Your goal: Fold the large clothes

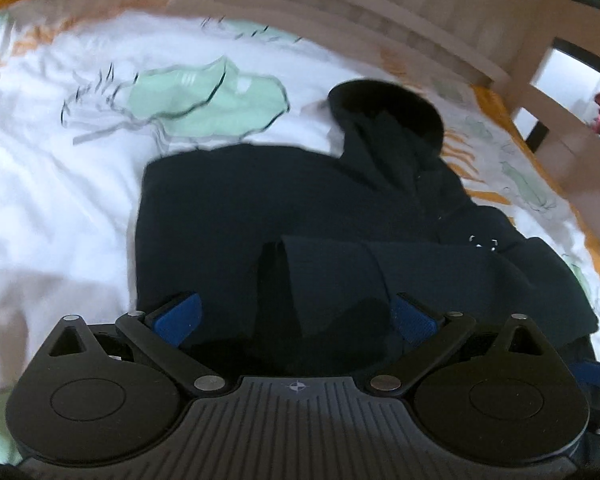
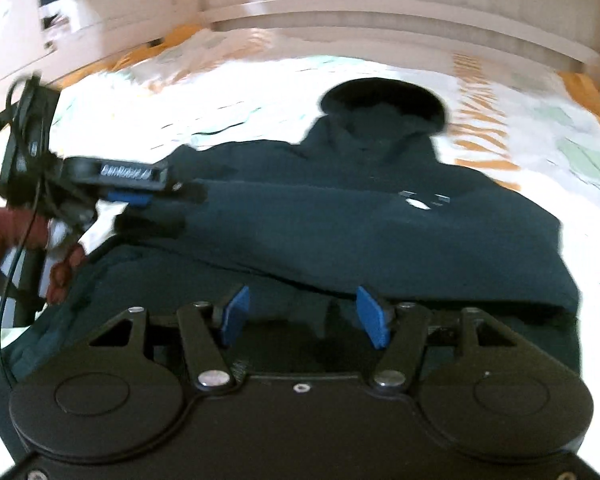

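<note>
Lying part-folded on printed bedding (image 1: 40,208), dark hoodie (image 1: 240,200), small unreadable white mark; left gripper (image 1: 296,318) and right gripper (image 2: 302,316) both released.

hooded garment (image 1: 260,208) spread on bedsheet (image 1: 52,200), hood (image 1: 384,108) at far end, toward headboard (image 1: 340,12). folded sleeve (image 1: 340,272) lying across near part of garment. left gripper (image 1: 296,316) over near edge of garment, jaws apart, sleeve fabric between them. right gripper (image 2: 300,316) over near hem, to right of left gripper (image 2: 140,192), jaws apart. hand (image 2: 66,270) at left of garment in right wrist view, beside left gripper. bed frame post (image 1: 556,92) at far right.
</note>
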Motion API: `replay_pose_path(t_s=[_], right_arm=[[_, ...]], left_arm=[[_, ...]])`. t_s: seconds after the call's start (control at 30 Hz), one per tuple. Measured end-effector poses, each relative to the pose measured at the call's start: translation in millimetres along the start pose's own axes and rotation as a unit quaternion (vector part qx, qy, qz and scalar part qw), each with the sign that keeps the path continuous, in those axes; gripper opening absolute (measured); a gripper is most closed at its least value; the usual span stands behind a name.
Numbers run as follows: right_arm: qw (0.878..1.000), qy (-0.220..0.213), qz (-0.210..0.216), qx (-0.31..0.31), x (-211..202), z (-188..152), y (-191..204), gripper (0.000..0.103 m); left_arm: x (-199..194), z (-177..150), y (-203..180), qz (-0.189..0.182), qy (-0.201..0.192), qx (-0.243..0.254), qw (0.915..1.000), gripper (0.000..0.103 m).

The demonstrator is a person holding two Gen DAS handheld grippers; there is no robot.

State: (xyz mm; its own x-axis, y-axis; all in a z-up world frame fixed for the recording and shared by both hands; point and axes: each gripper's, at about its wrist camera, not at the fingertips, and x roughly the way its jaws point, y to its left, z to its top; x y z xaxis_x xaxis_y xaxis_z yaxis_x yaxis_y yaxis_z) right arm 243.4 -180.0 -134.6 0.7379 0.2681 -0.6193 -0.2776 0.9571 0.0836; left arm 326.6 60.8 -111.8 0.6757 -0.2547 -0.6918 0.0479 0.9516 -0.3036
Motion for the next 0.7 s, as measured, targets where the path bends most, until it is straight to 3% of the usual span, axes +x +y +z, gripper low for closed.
replay_pose_path(t_s=[0.07, 0.1, 0.13, 0.23, 0.27, 0.33, 0.37, 0.5, 0.6, 0.7], right_arm=[[1.0, 0.002, -0.012, 0.015, -3.7, -4.7, -11.2, 0.065], [1.0, 0.003, -0.017, 0.023, -4.7, -6.3, -15.5, 0.065], [0.999, 0.003, -0.021, 0.033, -5.6, -7.8, -19.3, 0.065], [0.998, 0.001, -0.031, 0.063, -7.0, -14.0, -30.5, 0.065], [0.997, 0.001, -0.034, 0.075, -8.1, -16.9, -34.6, 0.065], [0.995, 0.003, -0.035, 0.095, -11.2, -22.6, -43.2, 0.065], [0.994, 0.005, -0.036, 0.104, -11.3, -24.6, -46.2, 0.065], [0.992, 0.005, -0.042, 0.122, -15.7, -29.4, -56.1, 0.066], [0.991, 0.0, -0.048, 0.127, -19.3, -29.1, -66.7, 0.069], [0.989, -0.007, -0.057, 0.134, -19.8, -26.9, -76.8, 0.069]], left_arm=[[2.1, 1.1, -0.5, -0.001, 0.0, -0.01, 1.0, 0.1], [3.0, 2.5, -2.3, -0.006, 0.003, -0.012, 0.9999, 0.094], [4.0, 3.8, -4.3, -0.013, 0.008, -0.014, 0.9998, 0.076], [9.0, 6.0, -12.5, -0.029, 0.024, -0.007, 0.9993, 0.055], [10.3, 5.4, -15.1, -0.042, 0.021, -0.004, 0.9989, 0.036], [9.8, 4.2, -19.0, -0.035, 0.009, 0.003, 0.9993, 0.014], [7.5, 4.5, -21.6, -0.026, 0.001, 0.009, 0.9996, 0.01], [-19.1, 14.7, -23.1, -0.04, -0.045, 0.02, 0.998, 0.009], [-32.2, 24.4, -22.3, -0.008, -0.077, 0.066, 0.9948, 0.009], [-22.8, 32.0, -8.9, -0.013, -0.054, 0.059, 0.9967, 0.009]])
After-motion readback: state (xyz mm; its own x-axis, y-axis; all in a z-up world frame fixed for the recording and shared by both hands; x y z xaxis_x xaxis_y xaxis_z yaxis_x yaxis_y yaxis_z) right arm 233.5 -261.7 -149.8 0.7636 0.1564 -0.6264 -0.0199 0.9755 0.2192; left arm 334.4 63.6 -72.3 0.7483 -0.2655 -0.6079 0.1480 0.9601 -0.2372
